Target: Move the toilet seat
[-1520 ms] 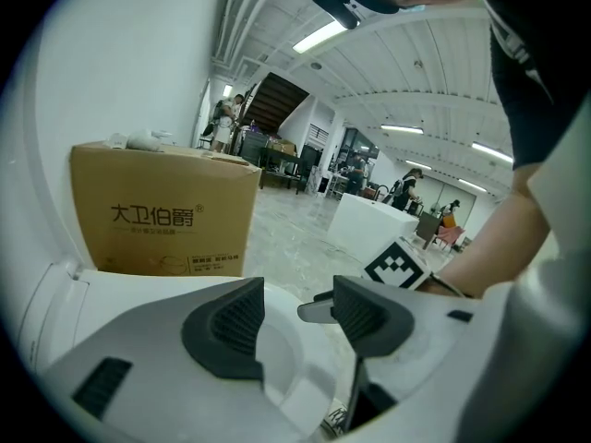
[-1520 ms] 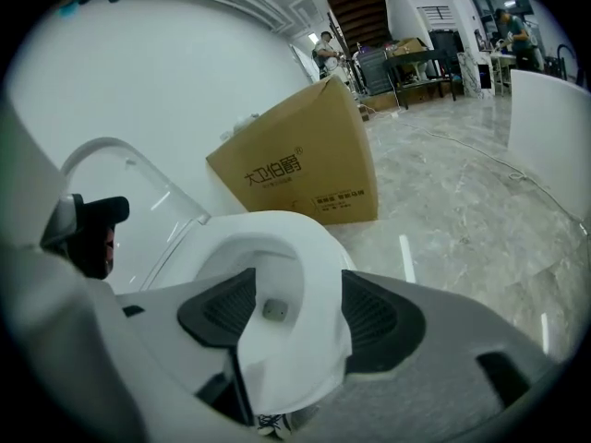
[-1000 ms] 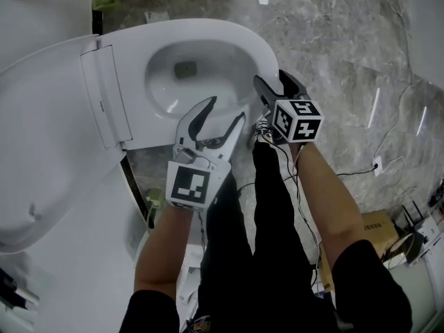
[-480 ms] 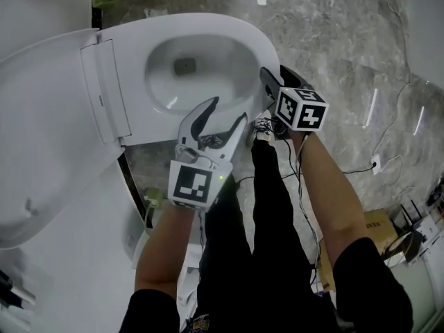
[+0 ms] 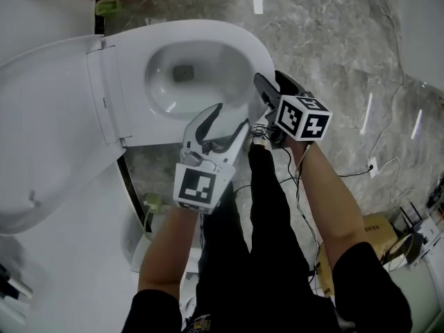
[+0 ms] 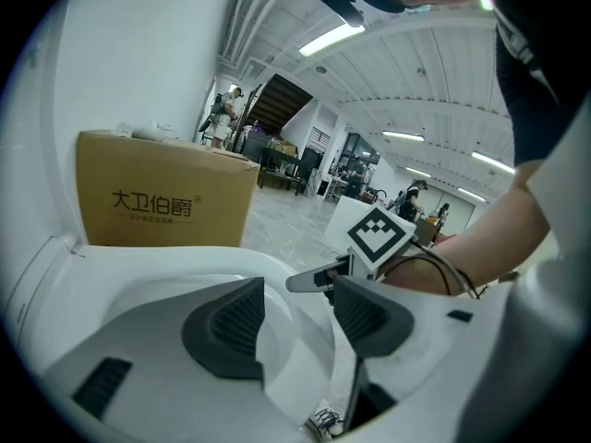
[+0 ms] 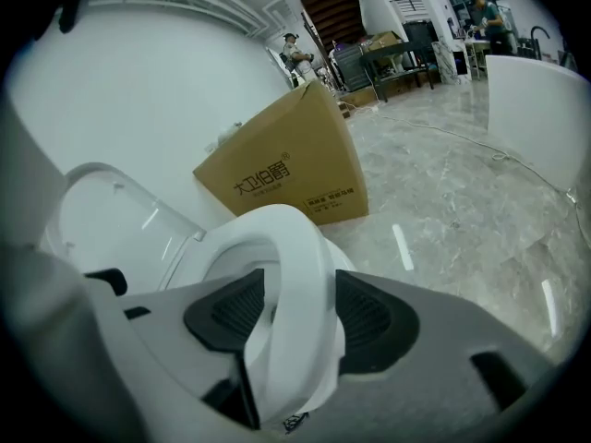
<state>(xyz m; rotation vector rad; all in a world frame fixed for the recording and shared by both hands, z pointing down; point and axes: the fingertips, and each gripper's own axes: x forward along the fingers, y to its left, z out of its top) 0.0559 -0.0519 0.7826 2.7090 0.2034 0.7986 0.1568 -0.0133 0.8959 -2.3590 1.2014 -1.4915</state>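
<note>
The white toilet seat point(image 5: 236, 40) lies round the bowl, with the lid point(image 5: 48, 137) swung open to the left. My right gripper point(image 5: 267, 87) is at the seat's front edge. In the right gripper view the seat's rim point(image 7: 291, 247) stands between the dark pads point(image 7: 369, 317) and touches both, while the jaws are opening slightly. My left gripper point(image 5: 230, 116) hovers open over the bowl's near side with nothing between its fingers. In the left gripper view the left gripper point(image 6: 300, 317) looks across the white rim toward the right gripper's marker cube point(image 6: 380, 233).
A brown cardboard box point(image 7: 291, 173) stands behind the toilet. Cables point(image 5: 388, 151) trail over the marble floor to the right, and a smaller box point(image 5: 374, 231) sits at the lower right. The person's legs in black trousers point(image 5: 270, 241) stand just in front of the bowl.
Both grippers have shifted slightly to the right and farther along the bowl. The right gripper stays at the seat's front edge; the left stays open.
</note>
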